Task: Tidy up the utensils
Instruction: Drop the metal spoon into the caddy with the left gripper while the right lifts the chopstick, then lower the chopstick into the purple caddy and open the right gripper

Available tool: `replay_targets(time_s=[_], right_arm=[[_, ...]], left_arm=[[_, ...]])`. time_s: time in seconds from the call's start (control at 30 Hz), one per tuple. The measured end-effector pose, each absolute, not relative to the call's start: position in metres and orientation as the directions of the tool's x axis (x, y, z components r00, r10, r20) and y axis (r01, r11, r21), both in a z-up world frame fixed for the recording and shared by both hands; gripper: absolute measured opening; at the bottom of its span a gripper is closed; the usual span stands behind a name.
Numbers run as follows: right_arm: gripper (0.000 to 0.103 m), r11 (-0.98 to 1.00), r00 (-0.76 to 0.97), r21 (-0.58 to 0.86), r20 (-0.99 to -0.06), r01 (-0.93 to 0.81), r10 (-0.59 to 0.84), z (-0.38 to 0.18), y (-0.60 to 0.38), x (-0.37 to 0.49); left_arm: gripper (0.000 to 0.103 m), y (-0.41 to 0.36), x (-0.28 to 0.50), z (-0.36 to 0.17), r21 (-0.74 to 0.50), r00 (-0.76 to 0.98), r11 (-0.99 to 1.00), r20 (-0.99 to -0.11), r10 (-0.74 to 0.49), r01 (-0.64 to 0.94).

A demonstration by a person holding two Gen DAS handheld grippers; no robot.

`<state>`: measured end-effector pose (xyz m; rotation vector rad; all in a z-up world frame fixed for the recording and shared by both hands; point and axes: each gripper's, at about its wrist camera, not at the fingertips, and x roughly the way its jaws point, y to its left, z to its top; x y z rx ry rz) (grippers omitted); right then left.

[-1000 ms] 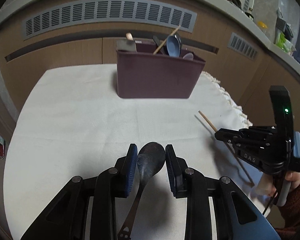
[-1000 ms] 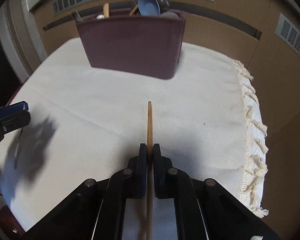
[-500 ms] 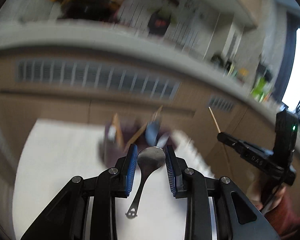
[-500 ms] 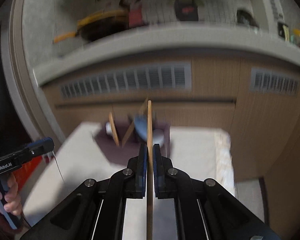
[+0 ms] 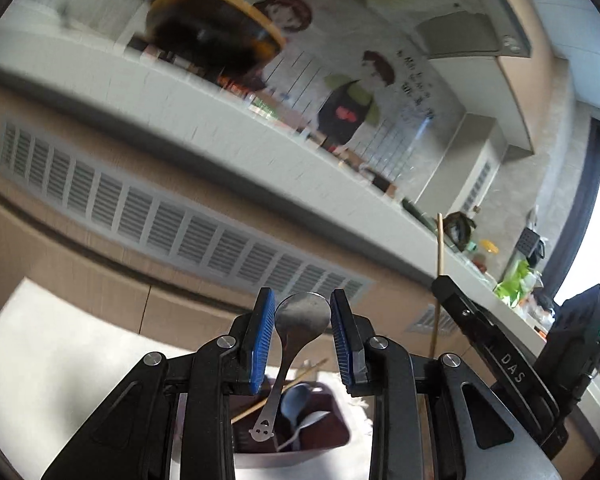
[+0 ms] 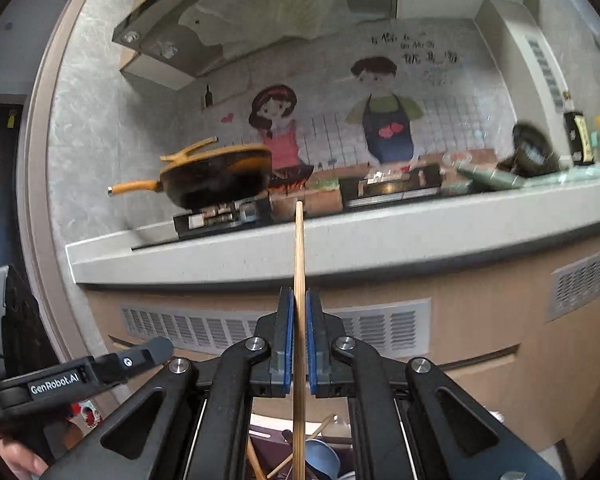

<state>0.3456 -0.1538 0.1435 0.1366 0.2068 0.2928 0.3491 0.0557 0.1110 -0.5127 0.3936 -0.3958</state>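
Risk I see: left hand-held gripper (image 5: 302, 334) pinching the shiny metal spoon (image 5: 300, 320) by its bowl, right hand-held gripper (image 6: 299, 336) clamped on the thin wooden chopstick (image 6: 299, 264), either could pivot and miss the maroon plastic bin (image 5: 324, 432).

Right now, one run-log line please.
left claw: shut on metal spoon | right claw: shut on wooden chopstick | both above maroon utensil bin

Glossy metal spoon (image 5: 302, 317); matt wooden chopstick (image 6: 299, 264)
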Motion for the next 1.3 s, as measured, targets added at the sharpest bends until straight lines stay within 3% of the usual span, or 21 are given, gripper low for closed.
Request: replay_targets(time_s=[0.3, 0.57, 0.7, 0.87, 1.1, 1.3], right_arm=[[0.006, 0.946, 0.936, 0.207, -0.199, -0.251, 0.292, 0.086, -0.149, 0.389], [0.009, 0.959, 0.863, 0.187, -0.425, -0.213, 0.274, 0.029, -0.166, 0.363], [0.009, 0.955, 0.84, 0.225, -0.466, -0.192, 0.279, 0.024, -0.183, 0.327], [0.009, 0.97, 0.844, 0.161, -0.481, -0.182, 0.238, 0.032, -0.187, 0.28], [0.011, 0.914, 0.595, 0.206, -0.705, -0.349, 0.386, 0.015, -0.172, 0.273], [0.012, 0.913, 0.531, 0.171, -0.767, -0.372, 0.36, -0.019, -0.144, 0.285]], left_arm=[[0.029, 0.05, 0.377, 0.062, -0.548, 0.846, 0.806, -0.301, -0.44, 0.224], [0.029, 0.029, 0.342, 0.032, -0.425, 0.811, 0.876, -0.415, -0.413, 0.228], [0.029, 0.035, 0.306, 0.038, -0.396, 0.827, 0.902, -0.439, -0.35, 0.172], [0.029, 0.033, 0.254, 0.039, -0.248, 0.833, 0.961, -0.502, -0.234, 0.12], [0.029, 0.049, 0.225, 0.009, -0.242, 0.725, 0.968, -0.655, -0.211, 0.063], [0.029, 0.054, 0.213, -0.014, -0.261, 0.673, 0.964, -0.705, -0.223, 0.047]])
